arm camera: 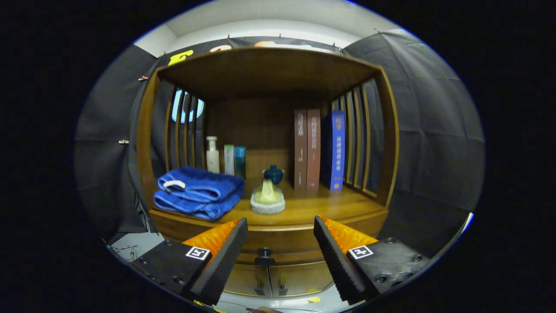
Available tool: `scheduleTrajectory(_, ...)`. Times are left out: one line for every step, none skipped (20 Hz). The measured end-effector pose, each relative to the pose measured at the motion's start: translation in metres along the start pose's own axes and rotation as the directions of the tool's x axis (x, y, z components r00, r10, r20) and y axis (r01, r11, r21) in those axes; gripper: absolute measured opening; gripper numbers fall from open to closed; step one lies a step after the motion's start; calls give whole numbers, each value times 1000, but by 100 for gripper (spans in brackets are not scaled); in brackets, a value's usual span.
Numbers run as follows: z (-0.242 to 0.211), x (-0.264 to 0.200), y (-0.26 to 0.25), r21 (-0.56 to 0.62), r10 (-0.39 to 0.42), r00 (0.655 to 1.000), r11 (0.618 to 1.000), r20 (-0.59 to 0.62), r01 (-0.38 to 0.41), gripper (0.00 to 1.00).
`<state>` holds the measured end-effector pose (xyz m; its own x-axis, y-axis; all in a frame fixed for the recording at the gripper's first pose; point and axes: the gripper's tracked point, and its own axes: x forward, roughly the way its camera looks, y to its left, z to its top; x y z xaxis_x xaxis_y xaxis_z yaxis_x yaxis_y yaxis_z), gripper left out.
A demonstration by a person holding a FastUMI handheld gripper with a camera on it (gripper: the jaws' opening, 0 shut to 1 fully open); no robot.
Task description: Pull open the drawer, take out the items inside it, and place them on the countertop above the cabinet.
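Drawer (278, 243) sits shut in the cabinet front just under the desk (312, 208), its long axis running side to side across the cabinet, face toward the camera. One dark knob (264, 256) at the drawer's middle, pointing straight out at the claw. Below the drawer, two cabinet doors (278, 280), each with a small handle by the centre seam.

Claw (280, 252) is open, fingers spread wide and holding nothing; the knob sits in the gap between them, just beyond the tips (no contact visible).

On the desk above the drawer, counted:
- one folded blue towel (197, 191), left of the knob line, long axis side to side
- one yellow-green cone-like piece on a white round base (268, 200), almost straight above the knob
- one dark blue lidded cup (273, 174), just behind the cone piece
- three upright bottles or tubes (226, 158) behind the towel (one white, one pale green, one teal)
- three upright books (319, 150), right of the cup: two brown, one blue, spines facing out

Slatted wooden sides flank the desk niche.
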<state>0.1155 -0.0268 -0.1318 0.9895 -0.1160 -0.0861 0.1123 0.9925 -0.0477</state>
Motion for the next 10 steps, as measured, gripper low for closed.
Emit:
scheduleTrajectory(17, -9, 1, -2, -1, 1000, 1000, 16, 1, 99)
scheduleTrajectory(33, -17, 1, -7, -6, 1000, 1000, 20, 6, 99)
scheduleTrajectory(46, -25, 1, -15, -11, 1000, 1000, 17, 11, 99)
scheduleTrajectory(59, -32, -1, -22, -22, 1000, 999, 18, 23, 99)
scheduleTrajectory(72, -37, -3, -30, -33, 999, 999, 23, 34, 99)
scheduleTrajectory(86, -42, -4, -38, -40, 999, 998, 32, 41, 99)
scheduleTrajectory(97, -46, -2, -41, -35, 999, 999, 36, 36, 99)
scheduleTrajectory(107, -51, 2, -42, -22, 999, 999, 35, 24, 99)
scheduleTrajectory(116, -57, 5, -39, -9, 999, 999, 31, 10, 99)
scheduleTrajectory(123, -61, 8, -31, 7, 1000, 999, 29, -6, 99)
